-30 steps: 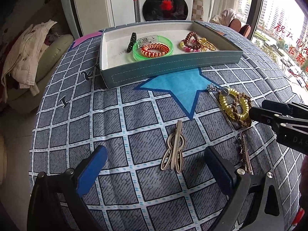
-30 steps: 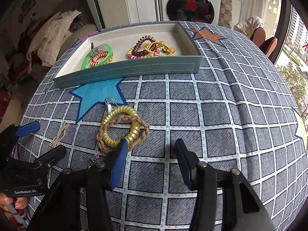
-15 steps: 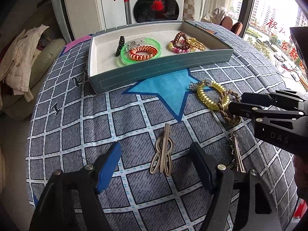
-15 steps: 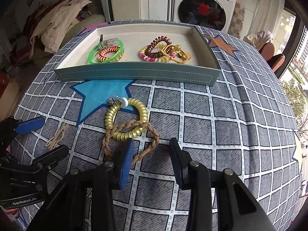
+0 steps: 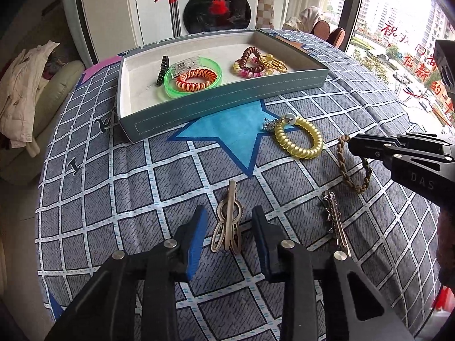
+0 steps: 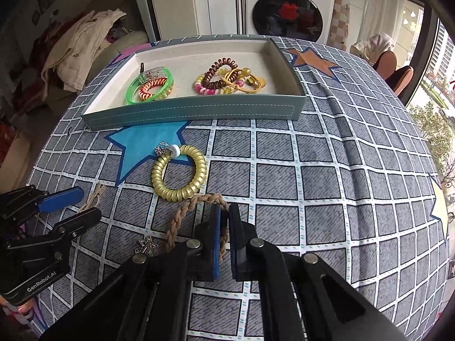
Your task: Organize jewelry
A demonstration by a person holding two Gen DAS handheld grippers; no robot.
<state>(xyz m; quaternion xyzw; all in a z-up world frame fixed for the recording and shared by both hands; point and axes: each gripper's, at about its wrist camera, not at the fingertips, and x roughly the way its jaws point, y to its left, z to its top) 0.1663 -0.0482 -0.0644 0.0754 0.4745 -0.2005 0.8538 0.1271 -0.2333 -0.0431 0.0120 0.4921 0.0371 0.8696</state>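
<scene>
The beige hair clip (image 5: 227, 221) lies lengthwise between my left jaws (image 5: 229, 241), which are closing without touching it, while my right jaws (image 6: 224, 241) are clamped on the braided band (image 6: 182, 218), tray (image 5: 227, 96) beyond.

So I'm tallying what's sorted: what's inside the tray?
In the tray: green bangle ringing an orange coil tie, clear clip, dark clip, brown coil tie, beaded bracelet, yellow ties. Its near wall hides the near floor strip.

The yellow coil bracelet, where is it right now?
In the right wrist view the yellow coil bracelet lies on the tablecloth left of centre, overlapping the blue star, between the tray and the braided band.
</scene>
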